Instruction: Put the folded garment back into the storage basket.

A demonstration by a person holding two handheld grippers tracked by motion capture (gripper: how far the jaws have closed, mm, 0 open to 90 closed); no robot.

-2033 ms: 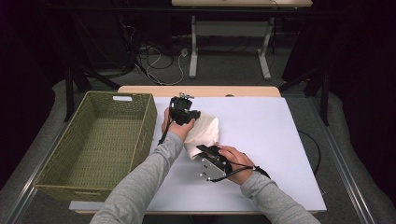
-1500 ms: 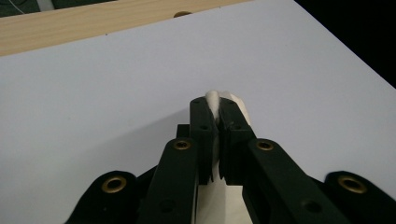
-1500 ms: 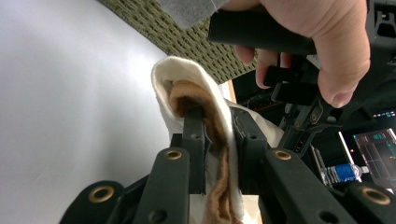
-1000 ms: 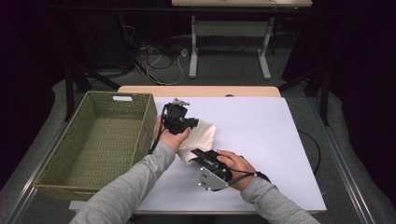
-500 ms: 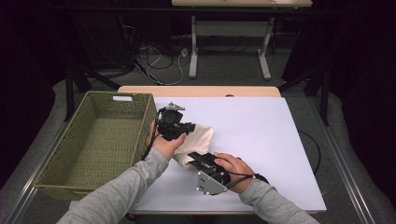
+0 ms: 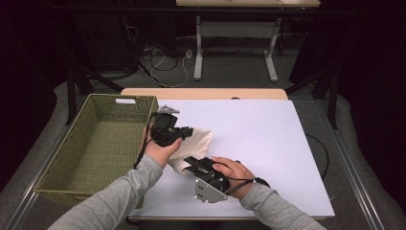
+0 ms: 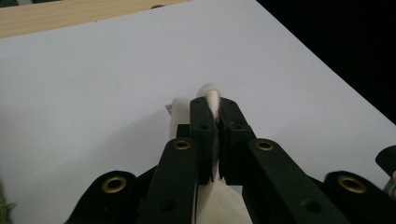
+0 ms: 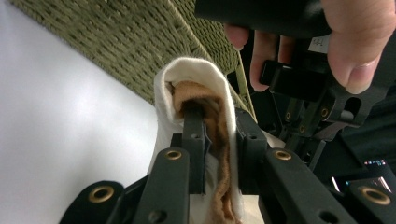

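Observation:
A folded cream cloth (image 6: 196, 143) with a brown inner layer hangs between both grippers, just right of the woven basket (image 6: 95, 143). My left gripper (image 6: 187, 132) is shut on the cloth's upper edge; in the left gripper view a thin white fold (image 7: 213, 100) is pinched between its black fingers (image 7: 201, 126). My right gripper (image 6: 187, 163) is shut on the cloth's lower end. In the right gripper view the cream and brown layers (image 8: 205, 88) fold around and between its fingers (image 8: 193, 140), and the left hand with its gripper (image 8: 308, 79) shows close behind.
The olive-green basket has a white label at its far rim (image 6: 125, 101). The white table surface (image 6: 268, 139) stretches to the right, with a wooden strip (image 6: 206, 93) along its far edge. Cables and table legs (image 6: 198, 52) lie on the floor beyond.
Both hands have carried the cloth leftward toward the basket. The left gripper has also risen a little. Both grips on the cloth are unchanged.

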